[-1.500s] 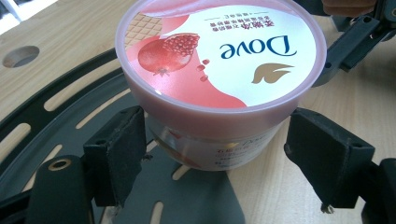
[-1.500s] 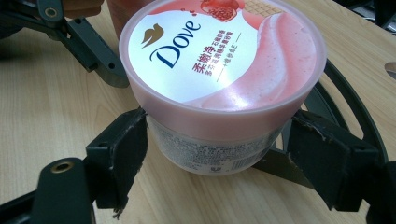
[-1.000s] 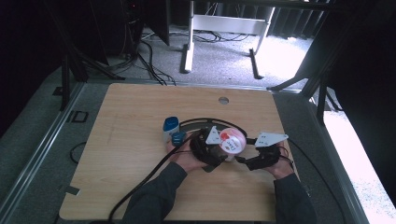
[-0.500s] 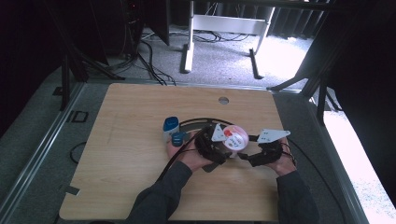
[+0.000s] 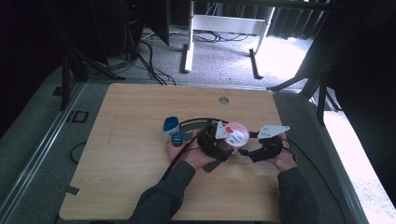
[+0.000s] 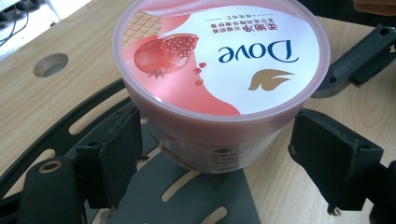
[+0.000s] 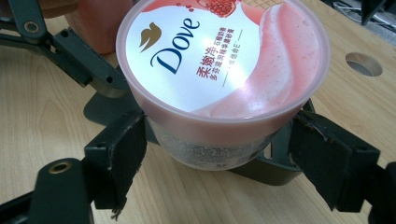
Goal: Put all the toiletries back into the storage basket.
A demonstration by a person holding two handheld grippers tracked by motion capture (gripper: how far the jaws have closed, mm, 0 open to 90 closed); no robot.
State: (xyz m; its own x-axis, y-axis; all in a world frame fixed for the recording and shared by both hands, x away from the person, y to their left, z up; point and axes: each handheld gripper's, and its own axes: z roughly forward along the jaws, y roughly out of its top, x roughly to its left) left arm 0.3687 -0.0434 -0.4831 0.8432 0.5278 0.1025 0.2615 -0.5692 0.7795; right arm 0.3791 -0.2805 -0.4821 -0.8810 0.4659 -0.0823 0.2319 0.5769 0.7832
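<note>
You are working at a pale wood-grain table [image 5: 140, 186] with a round cable hole [image 5: 223, 100], on grey carpet with a white desk frame [image 5: 224, 28] and loose cables behind it. The pink tub [image 5: 236, 134], a round plastic pot with a glossy printed lid showing a pomegranate, stands right of the table's middle, with two small blue-capped containers [image 5: 172, 130] to its left. Your left gripper [image 6: 215, 154] and right gripper [image 7: 217, 154], both matte black with flat pads, face it from opposite sides, each with jaws spread apart around the tub's body and not clamped on it.
</note>
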